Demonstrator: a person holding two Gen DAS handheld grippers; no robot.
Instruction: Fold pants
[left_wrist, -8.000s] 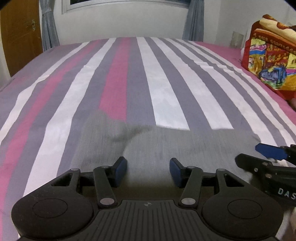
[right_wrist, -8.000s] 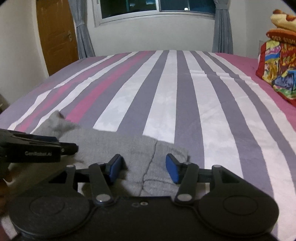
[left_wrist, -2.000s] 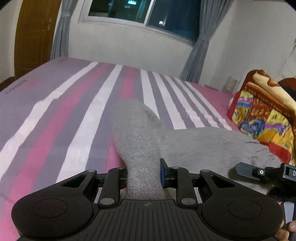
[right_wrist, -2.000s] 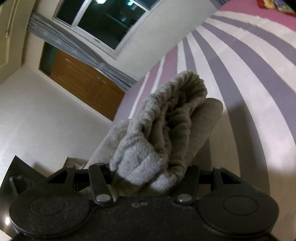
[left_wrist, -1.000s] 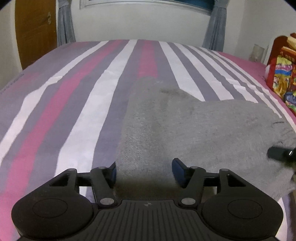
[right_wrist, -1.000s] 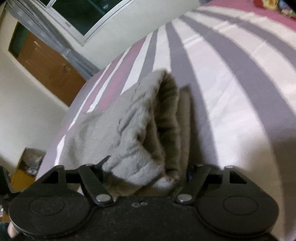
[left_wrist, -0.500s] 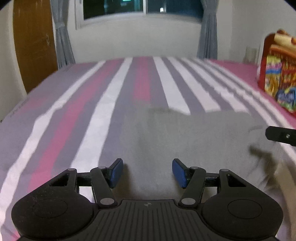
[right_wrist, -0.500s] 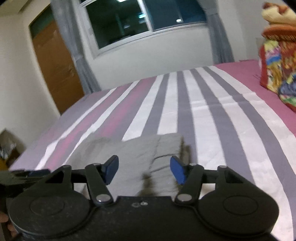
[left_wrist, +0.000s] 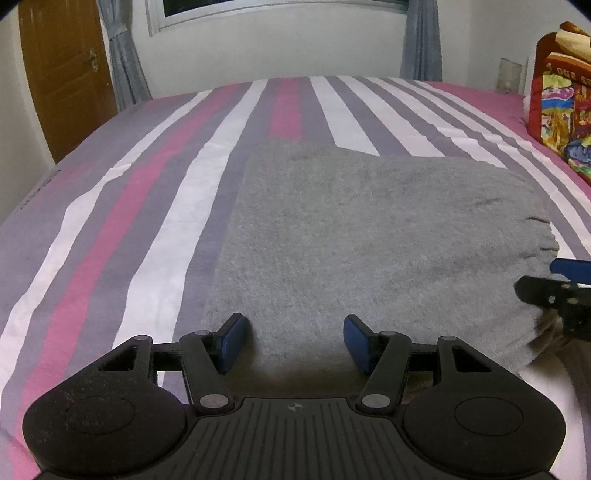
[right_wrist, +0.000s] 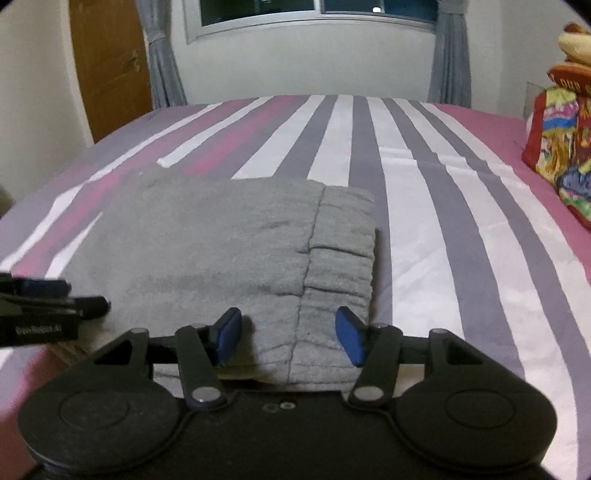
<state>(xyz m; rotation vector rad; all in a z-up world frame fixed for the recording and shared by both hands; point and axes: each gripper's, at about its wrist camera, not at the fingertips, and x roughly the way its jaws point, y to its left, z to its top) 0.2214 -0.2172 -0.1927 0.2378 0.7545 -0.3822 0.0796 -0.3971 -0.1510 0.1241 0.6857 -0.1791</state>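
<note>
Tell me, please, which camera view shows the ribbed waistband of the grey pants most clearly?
The right wrist view. There the waistband lies close ahead on the folded grey pants, with its seam and gathered ridges plain. The left wrist view shows mostly the flat pants body; the waistband is only a rumpled edge at far right.
</note>
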